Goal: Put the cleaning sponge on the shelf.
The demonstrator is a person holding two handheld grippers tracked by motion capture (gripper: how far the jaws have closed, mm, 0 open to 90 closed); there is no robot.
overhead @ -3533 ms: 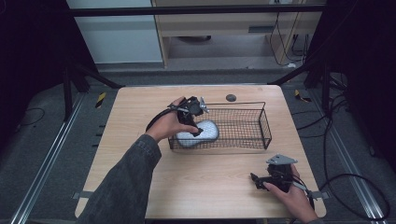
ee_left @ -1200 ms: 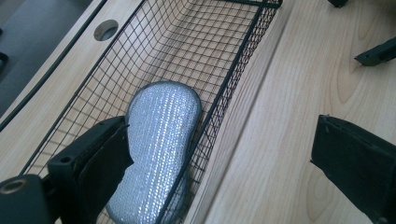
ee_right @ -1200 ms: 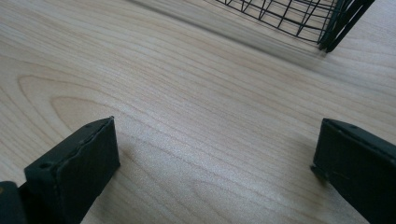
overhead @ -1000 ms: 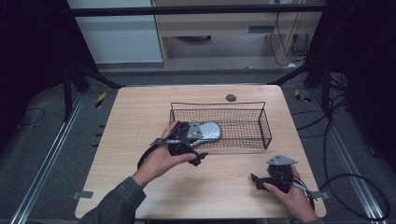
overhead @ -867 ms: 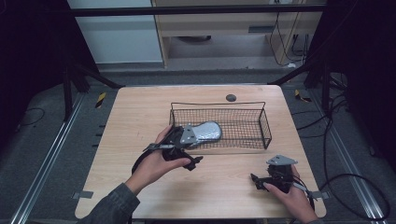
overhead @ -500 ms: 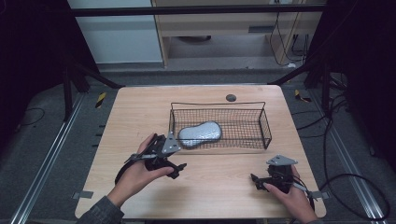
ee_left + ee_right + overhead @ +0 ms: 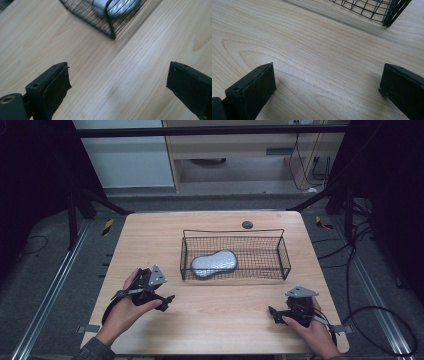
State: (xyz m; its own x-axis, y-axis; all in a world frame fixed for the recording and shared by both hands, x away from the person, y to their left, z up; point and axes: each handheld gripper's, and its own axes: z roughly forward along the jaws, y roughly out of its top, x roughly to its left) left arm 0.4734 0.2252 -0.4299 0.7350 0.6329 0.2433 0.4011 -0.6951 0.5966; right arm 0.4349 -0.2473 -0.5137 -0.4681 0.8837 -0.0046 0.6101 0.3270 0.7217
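Overall, the light wooden table [image 7: 215, 320] carries a black wire mesh basket [image 7: 282, 254] toward its far side. Inside its left end lies the grey, speckled peanut-shaped pad [image 7: 214, 263], cut off by the frame and blurred in the left gripper view. Left gripper [image 7: 165, 301] and right gripper [image 7: 272, 312] rest on the near tabletop, jaws spread wide, empty.
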